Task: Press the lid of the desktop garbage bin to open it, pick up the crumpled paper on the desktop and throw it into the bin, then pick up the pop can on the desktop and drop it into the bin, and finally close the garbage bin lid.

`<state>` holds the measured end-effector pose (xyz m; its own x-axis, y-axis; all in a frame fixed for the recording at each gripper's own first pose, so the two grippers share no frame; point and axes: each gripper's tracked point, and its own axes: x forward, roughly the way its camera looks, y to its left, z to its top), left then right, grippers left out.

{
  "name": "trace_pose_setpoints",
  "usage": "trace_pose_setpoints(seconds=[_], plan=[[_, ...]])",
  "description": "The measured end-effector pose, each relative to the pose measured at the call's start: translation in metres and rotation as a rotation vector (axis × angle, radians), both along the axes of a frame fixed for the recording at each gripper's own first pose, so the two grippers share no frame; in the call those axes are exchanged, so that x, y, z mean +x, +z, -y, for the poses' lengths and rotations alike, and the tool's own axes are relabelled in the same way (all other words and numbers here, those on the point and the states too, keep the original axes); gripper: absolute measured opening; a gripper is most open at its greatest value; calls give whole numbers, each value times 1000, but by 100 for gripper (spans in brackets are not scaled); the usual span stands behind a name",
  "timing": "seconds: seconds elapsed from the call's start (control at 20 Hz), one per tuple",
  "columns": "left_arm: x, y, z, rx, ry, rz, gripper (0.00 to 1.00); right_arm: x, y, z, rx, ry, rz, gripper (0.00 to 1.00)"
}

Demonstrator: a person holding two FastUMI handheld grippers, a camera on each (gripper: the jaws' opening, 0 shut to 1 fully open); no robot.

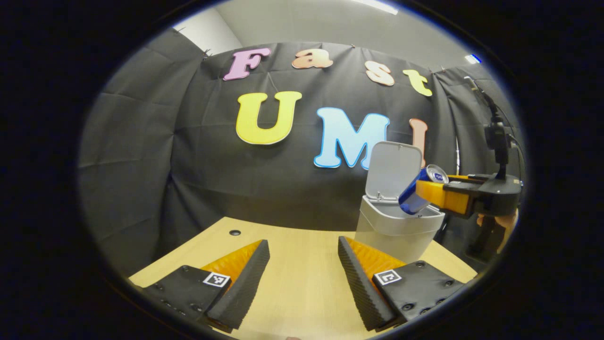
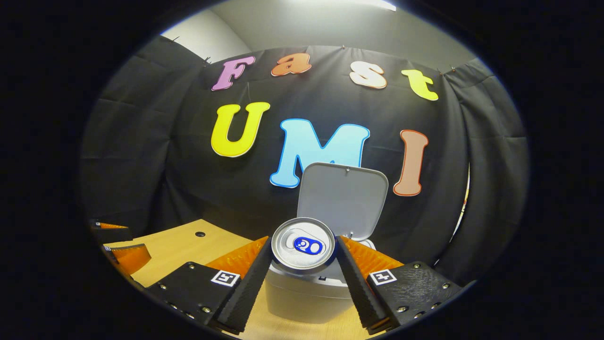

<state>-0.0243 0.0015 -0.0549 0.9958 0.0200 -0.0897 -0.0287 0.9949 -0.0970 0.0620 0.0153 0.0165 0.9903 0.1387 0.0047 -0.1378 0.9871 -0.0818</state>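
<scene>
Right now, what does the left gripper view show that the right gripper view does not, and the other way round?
Left gripper view: a side look at the right gripper holding the pop can tilted over the garbage bin, with a hand beneath it. The left gripper is open, with nothing between its fingers.
Right gripper view: the can's top seen end-on, pressed between both fingers, and the left gripper at the left edge.
Both: the bin with its lid standing upright, on the wooden table.
</scene>
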Motion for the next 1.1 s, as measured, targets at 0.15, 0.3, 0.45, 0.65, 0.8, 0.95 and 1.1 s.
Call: trace_pose_setpoints(seconds=[0.15, 0.3, 0.45, 0.65, 0.8, 0.95, 1.1], plan=[[0, 2, -2, 9, 9, 5, 95, 8, -9, -4, 2, 1, -24, 84], [-1, 2, -2, 7, 12, -2, 95, 18, -14, -1, -5, -19, -39, 85], [0, 2, -3, 12, 16, -2, 95, 22, -18, -1, 10, -23, -59, 85], [0, 0, -4, 8, 21, -8, 95, 25, -16, 4, 29, -38, -60, 87], [0, 0, -4, 5, 24, -8, 95, 25, -17, 6, 41, -42, -65, 86], [0, 1, -4, 0, 20, -4, 95, 23, -15, 9, 38, -50, -64, 86], [0, 1, -3, -2, 13, 1, 95, 24, -5, 13, 29, -58, -49, 87]])
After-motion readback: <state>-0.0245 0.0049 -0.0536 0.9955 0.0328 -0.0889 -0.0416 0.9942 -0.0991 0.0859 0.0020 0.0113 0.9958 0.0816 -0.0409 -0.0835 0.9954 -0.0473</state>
